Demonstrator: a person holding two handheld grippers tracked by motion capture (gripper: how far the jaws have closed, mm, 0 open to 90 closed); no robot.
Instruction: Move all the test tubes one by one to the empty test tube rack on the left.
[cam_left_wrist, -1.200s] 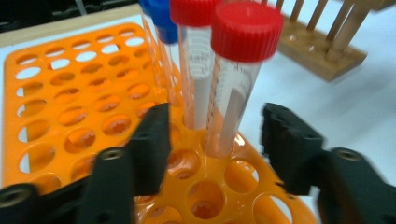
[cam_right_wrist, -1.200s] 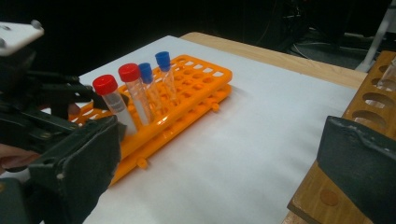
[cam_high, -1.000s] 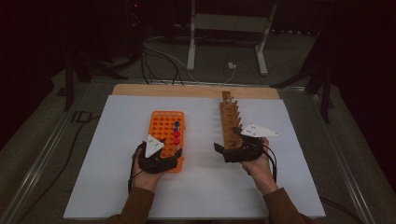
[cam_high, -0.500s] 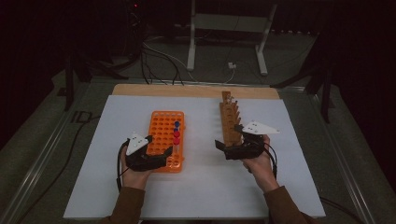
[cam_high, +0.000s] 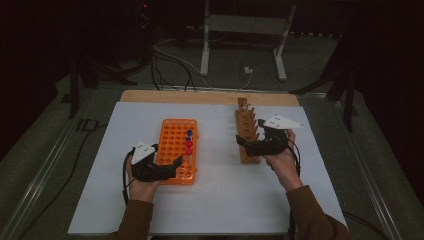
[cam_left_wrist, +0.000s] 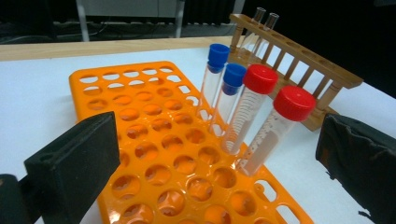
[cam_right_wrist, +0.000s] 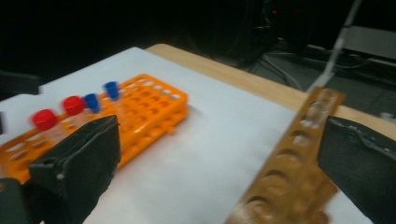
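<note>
On the left of the worktop (cam_high: 100, 200), which is covered by a white sheet, the left gripper (cam_high: 167, 167) lies low at the near end of the orange rack (cam_high: 172, 145). Its jaws have just been opening and now stand wide apart, with nothing between them; the left gripper view looks along them over the rack's holes.

Four tubes stand in a row along the rack's right edge. From far to near they are a blue-capped tube (cam_left_wrist: 216, 70), a second blue-capped one (cam_left_wrist: 231, 86), a red-capped tube (cam_left_wrist: 254, 93) and a second red-capped one (cam_left_wrist: 285, 116). All four lean slightly and sit just beside one another. In the high view, the near red cap (cam_high: 188, 151) lies just beyond the left gripper's tips, and whether they touch cannot be told.

Bare white sheet separates the orange rack from the wooden rack (cam_high: 246, 131), which runs away from the person. Two clear uncapped tubes (cam_left_wrist: 261, 21) stand at its far end.

On the right, the right gripper (cam_high: 250, 145) is held over the near part of the wooden rack. Its jaws are spread wide and hold nothing; the right gripper view is blurred, with the rack's empty holes (cam_right_wrist: 285, 172) below the jaws.
</note>
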